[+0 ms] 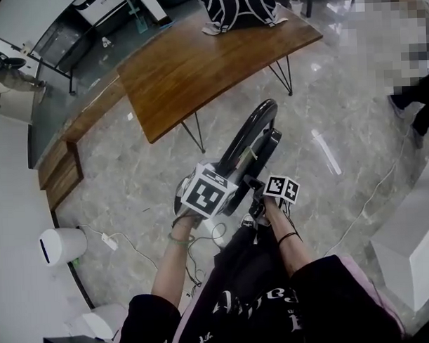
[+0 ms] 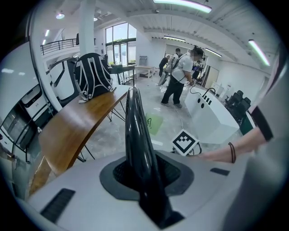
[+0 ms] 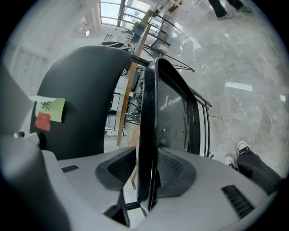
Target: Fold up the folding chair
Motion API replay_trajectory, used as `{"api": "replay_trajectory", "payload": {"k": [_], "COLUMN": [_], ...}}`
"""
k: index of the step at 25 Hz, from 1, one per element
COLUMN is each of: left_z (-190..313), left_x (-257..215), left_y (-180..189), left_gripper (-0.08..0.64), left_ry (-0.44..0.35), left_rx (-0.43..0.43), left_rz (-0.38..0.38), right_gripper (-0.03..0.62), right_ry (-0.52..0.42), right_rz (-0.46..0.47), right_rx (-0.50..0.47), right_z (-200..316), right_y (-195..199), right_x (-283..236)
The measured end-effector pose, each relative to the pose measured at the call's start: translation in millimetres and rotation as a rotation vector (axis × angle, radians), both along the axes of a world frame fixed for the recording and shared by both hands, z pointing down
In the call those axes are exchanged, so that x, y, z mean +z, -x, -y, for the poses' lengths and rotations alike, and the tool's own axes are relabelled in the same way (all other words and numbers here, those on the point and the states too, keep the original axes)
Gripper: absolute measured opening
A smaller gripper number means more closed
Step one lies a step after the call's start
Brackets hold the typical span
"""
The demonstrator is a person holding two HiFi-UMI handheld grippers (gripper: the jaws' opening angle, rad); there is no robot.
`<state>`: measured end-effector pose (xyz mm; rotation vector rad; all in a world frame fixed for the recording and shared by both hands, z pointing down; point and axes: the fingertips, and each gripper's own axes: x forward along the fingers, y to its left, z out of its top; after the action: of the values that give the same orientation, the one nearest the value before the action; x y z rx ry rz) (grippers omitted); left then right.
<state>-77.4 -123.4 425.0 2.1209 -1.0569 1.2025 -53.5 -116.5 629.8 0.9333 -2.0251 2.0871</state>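
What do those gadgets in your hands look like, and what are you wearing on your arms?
The left gripper and right gripper are light grey, with dark ribbed pads on the jaws; each carries a white cube of black square markers. Black sleeves cover the upper arms; a thin band circles each wrist.

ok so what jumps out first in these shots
The black folding chair, nearly folded, stands on the grey floor at the head view's centre, with the left gripper and right gripper clamped on its edges. Behind it, a wooden table carries a black backpack.
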Motion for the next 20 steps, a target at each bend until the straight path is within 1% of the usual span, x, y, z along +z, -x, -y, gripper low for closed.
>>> {"api": "replay_trajectory", "payload": {"k": [2,5,10,14,17,20], "left_z": [2,4,4,9,10,12], "left_x": [-1,-4,-4,-6,-6,-5], "left_y": [4,10,17,29,38,47], "left_gripper": [0.071,0.072,0.071,0.072,0.072,0.093], "left_ry": [-0.001,0.020,0.036,0.043,0.053,0.054], "left_rx": [0.006,0.012,0.010,0.035,0.073,0.164], "left_rz": [0.000,0.008,0.000,0.009,0.006,0.006], "right_gripper": [0.149,0.149,0.126,0.124,0.124,0.123], "right_ry": [0.001,-0.005,-0.017,-0.028,-0.045,-0.057], "right_rz": [0.004,0.022,0.026,0.023,0.016,0.007], "right_rx": [-0.016,-0.024,-0.026,-0.046,-0.052,-0.012], "right_z": [0,5,6,9,8,12], "right_y": [4,8,11,22,30,39], "right_x": [-2,-4,-1,-4,-5,-6]}}
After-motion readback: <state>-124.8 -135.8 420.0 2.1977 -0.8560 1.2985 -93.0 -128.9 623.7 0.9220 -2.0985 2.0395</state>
